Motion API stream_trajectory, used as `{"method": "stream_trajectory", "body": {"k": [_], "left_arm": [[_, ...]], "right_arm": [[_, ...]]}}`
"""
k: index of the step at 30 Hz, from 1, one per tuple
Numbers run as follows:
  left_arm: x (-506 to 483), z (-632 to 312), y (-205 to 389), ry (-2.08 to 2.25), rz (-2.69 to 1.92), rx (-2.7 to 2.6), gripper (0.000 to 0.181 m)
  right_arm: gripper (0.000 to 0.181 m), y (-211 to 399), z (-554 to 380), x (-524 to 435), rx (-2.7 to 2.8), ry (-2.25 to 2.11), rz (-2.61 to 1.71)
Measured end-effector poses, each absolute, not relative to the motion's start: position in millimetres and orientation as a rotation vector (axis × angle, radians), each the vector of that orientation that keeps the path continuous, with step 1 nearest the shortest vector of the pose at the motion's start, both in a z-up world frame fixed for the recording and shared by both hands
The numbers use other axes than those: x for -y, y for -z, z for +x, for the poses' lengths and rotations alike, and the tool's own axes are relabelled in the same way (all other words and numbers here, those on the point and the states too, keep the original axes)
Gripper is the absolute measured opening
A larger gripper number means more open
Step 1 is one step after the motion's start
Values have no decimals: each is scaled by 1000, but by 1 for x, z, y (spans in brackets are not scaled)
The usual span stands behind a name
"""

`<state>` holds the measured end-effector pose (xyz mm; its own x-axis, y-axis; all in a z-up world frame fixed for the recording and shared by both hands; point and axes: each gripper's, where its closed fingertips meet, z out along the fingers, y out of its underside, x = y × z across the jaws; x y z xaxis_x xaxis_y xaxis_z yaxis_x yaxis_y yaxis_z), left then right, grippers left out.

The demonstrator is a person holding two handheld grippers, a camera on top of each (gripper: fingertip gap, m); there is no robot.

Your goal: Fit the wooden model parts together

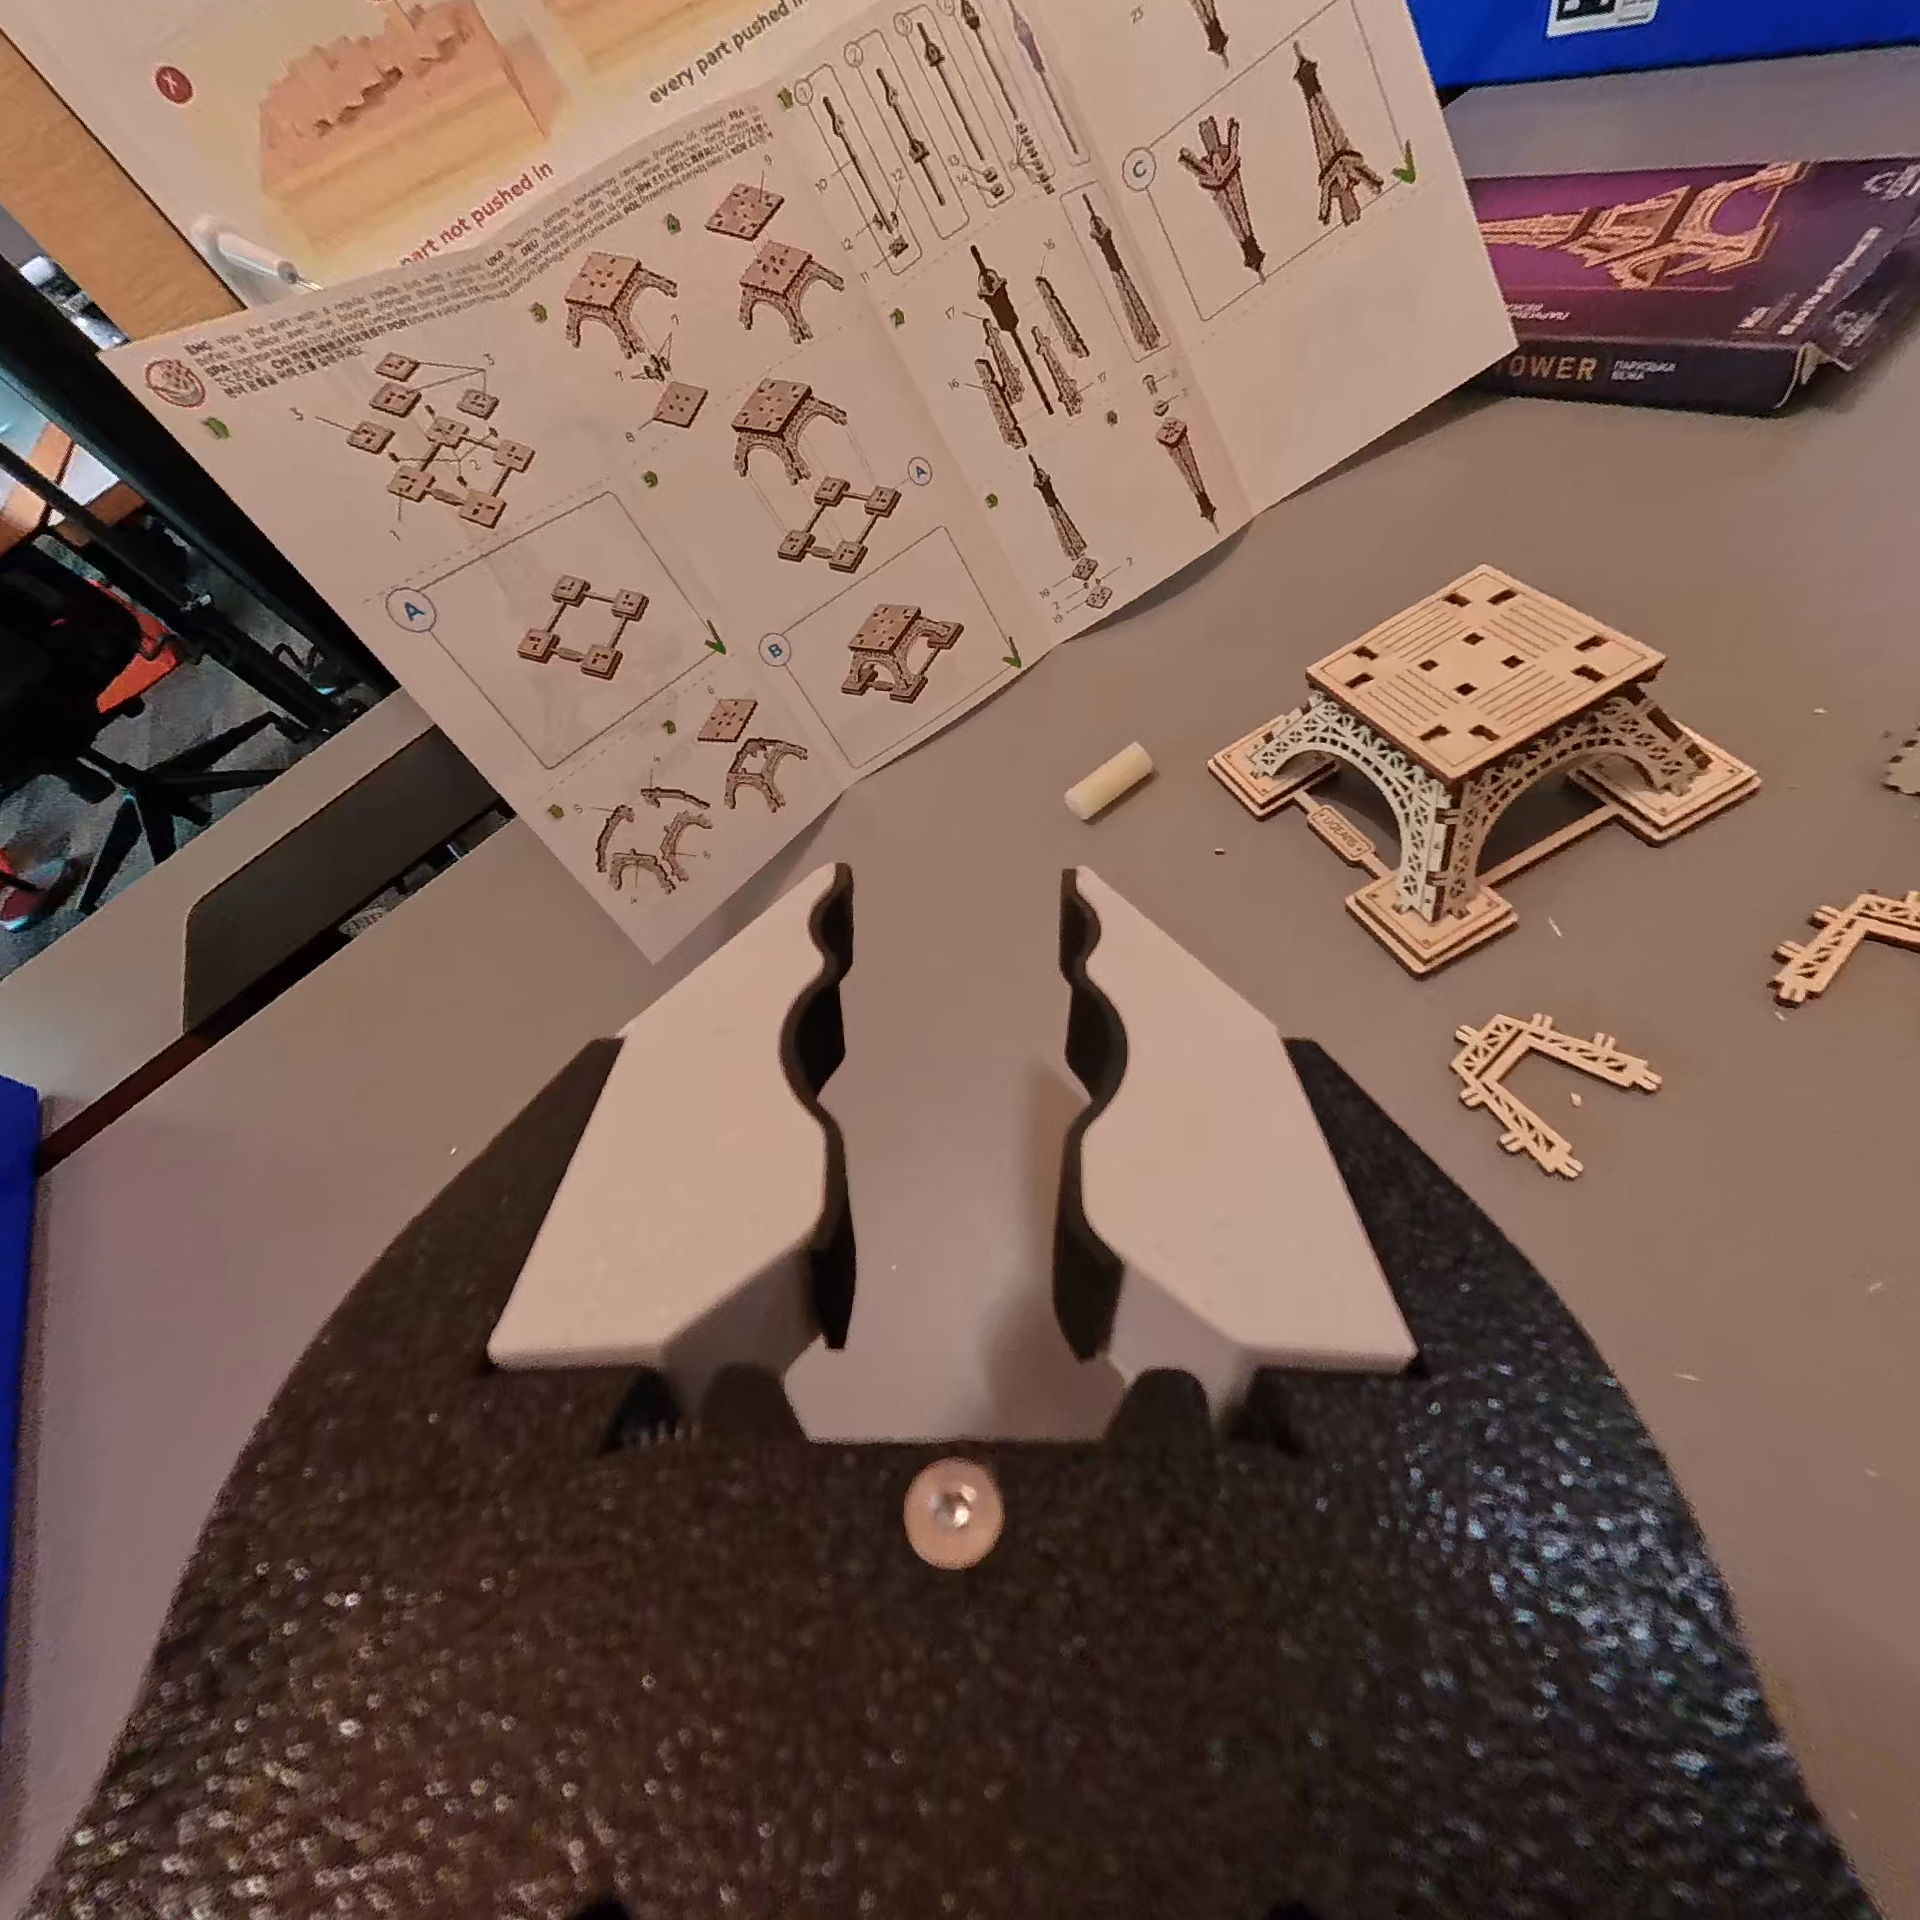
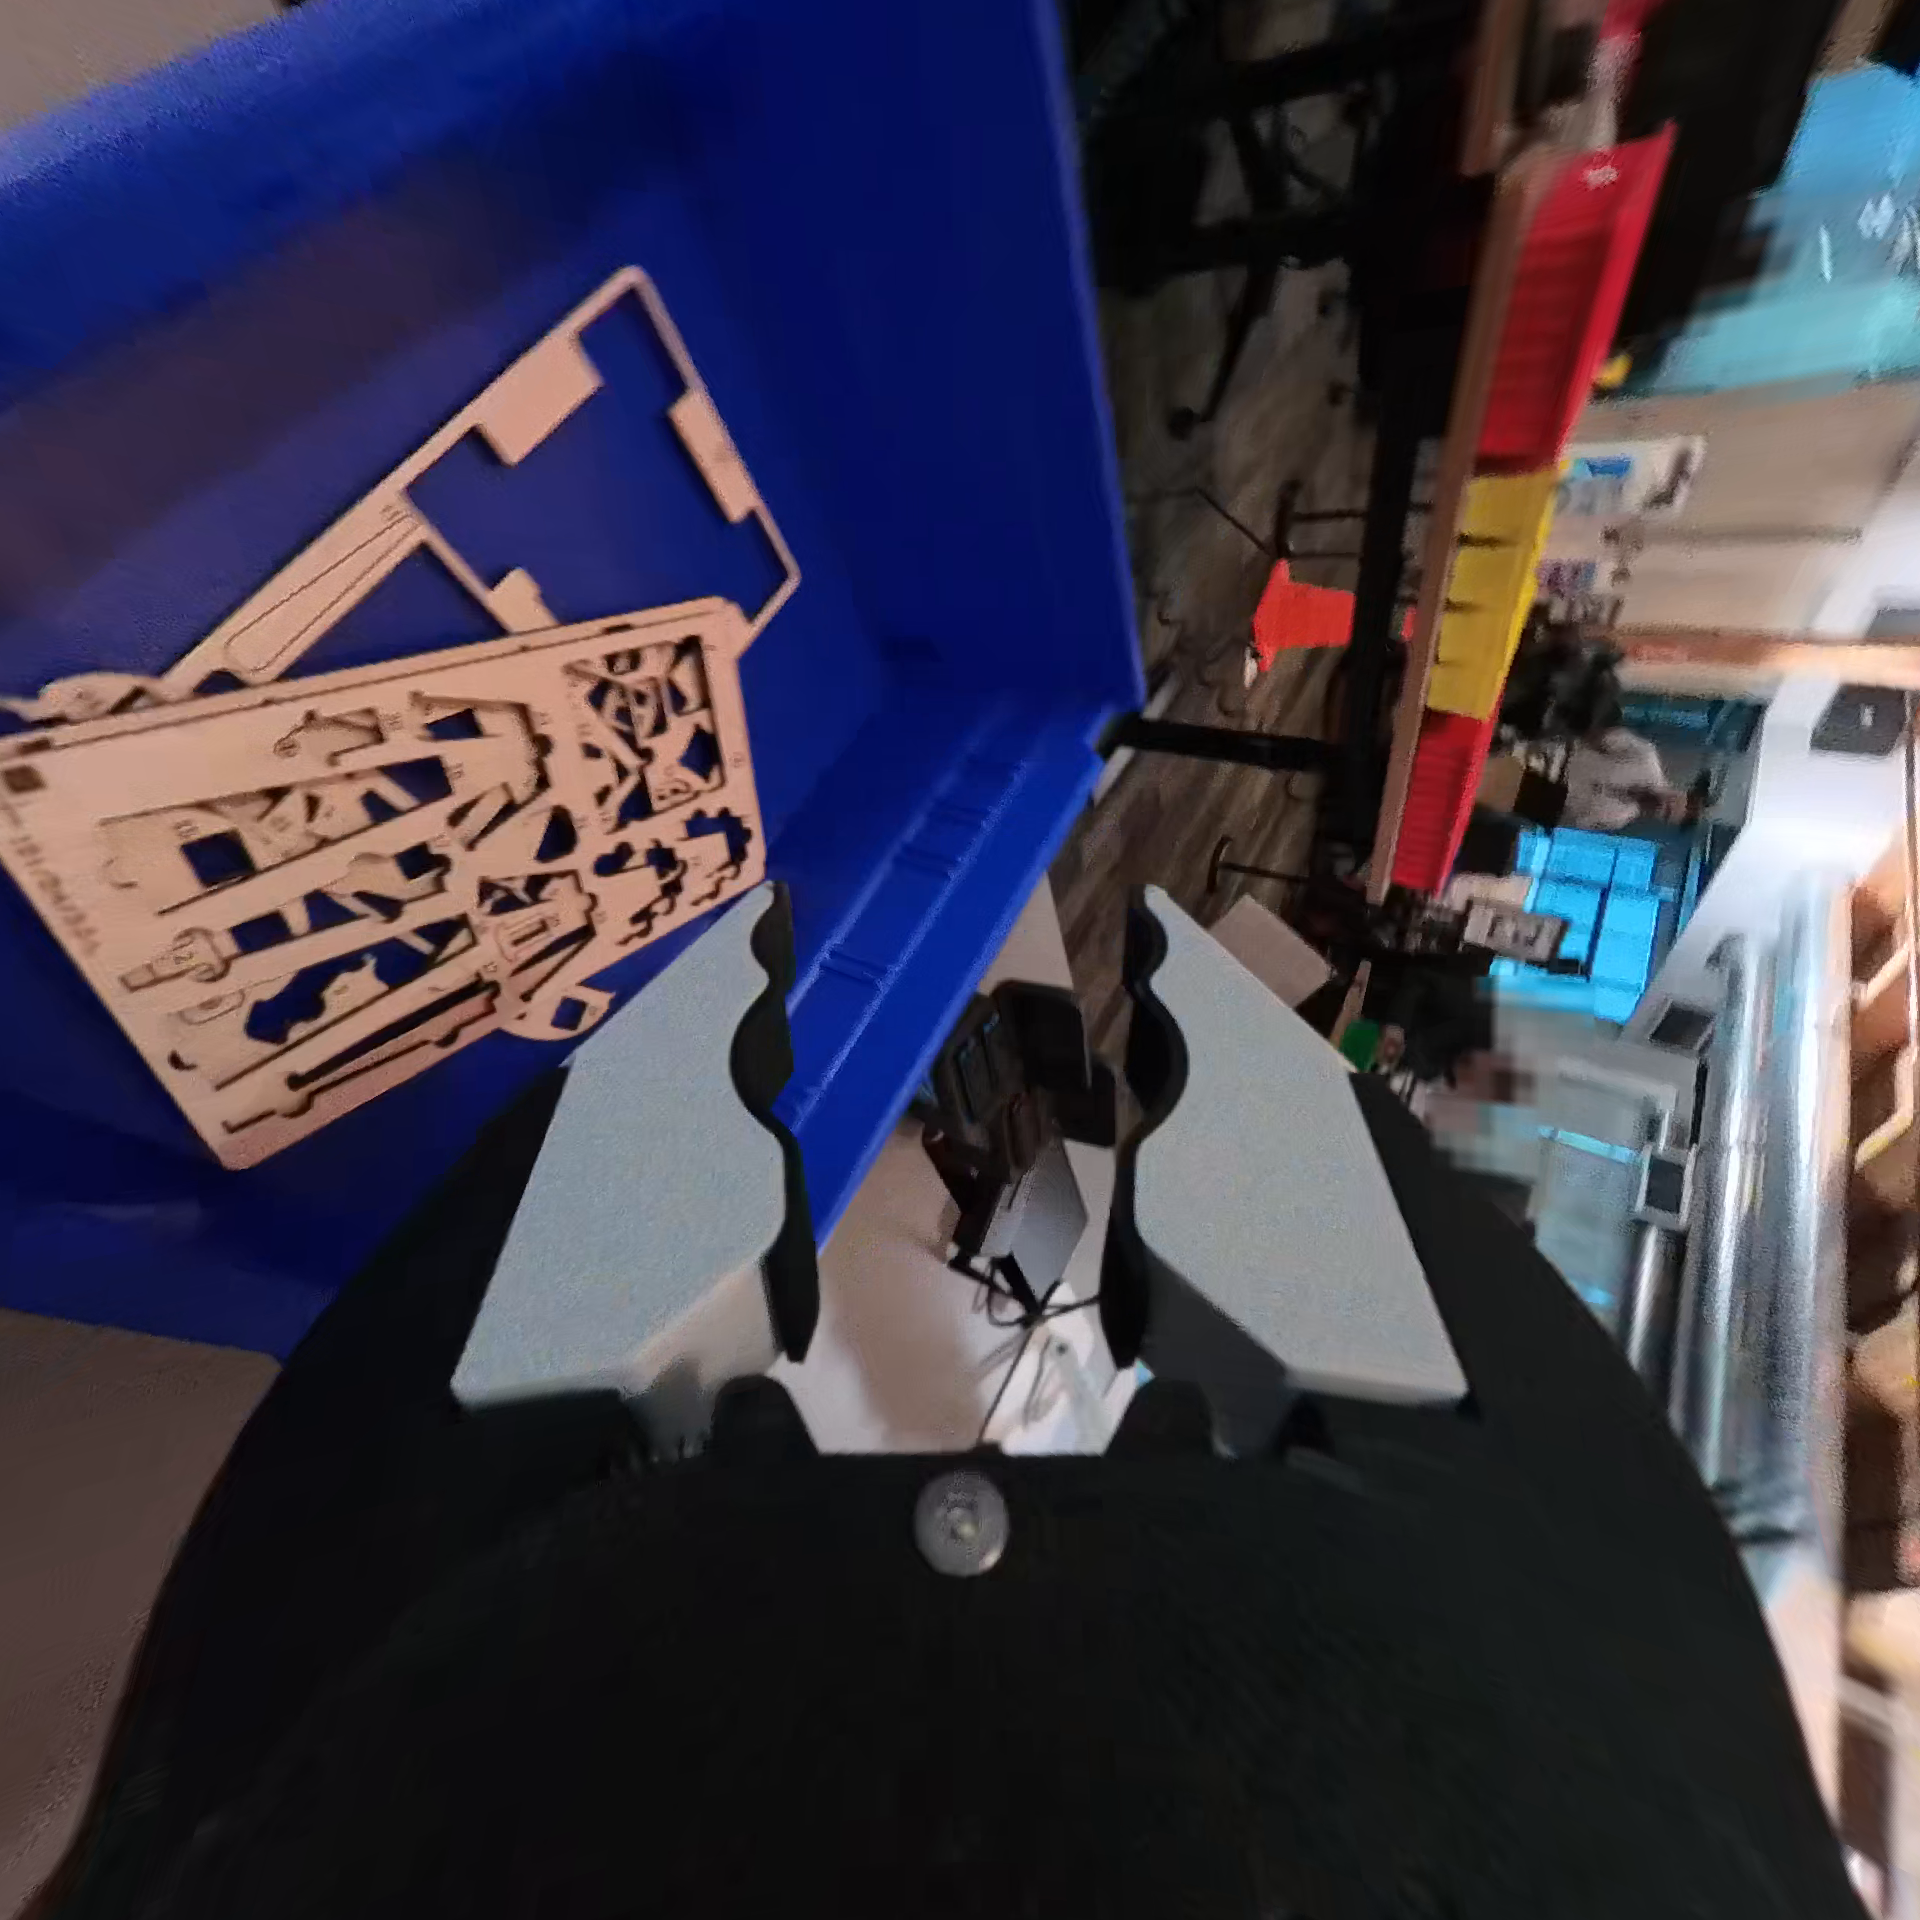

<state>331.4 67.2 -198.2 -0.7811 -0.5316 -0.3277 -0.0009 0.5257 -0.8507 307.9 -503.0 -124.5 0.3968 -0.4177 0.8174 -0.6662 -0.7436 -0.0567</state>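
In the left wrist view the left gripper (image 1: 956, 904) hangs released and empty over the table (image 1: 1039, 1039), and the tower base (image 1: 1475, 758) stands upright ahead to its right, slotted top upward, ready for fitting. In the right wrist view the right gripper (image 2: 961, 914) gapes empty beside the blue bin (image 2: 831, 312), and the punched wooden sheets (image 2: 416, 831) to its left probably lie there as scrap.

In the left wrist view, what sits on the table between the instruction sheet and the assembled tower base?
A small pale cylinder lies on its side there, between the instruction sheet and the wooden tower base, touching neither.
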Motion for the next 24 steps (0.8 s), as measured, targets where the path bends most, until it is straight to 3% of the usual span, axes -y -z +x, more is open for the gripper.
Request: {"method": "stream_trajectory", "body": {"k": [4, 9, 11, 17, 22, 24], "left_arm": [[-66, 330, 195, 1255, -448, -2202, 38], [-62, 330, 200, 1217, -423, -2208, 39], [-61, 333, 202, 1202, -410, -2181, 39], [-63, 342, 203, 1103, -340, -2067, 40], [-80, 353, 196, 853, -325, -1960, 47], [-81, 355, 190, 866, -353, -1902, 48]], "right_arm": [[90, 75, 287, 442, 1547, -1664, 2333], [73, 109, 281, 240, 1838, -1991, 3041], [82, 134, 286, 210, 1990, -2011, 3073], [78, 162, 281, 228, 1797, -2346, 2729], [57, 160, 251, 241, 1595, -2571, 2555], [59, 161, 252, 247, 1588, -2577, 2506]]}}
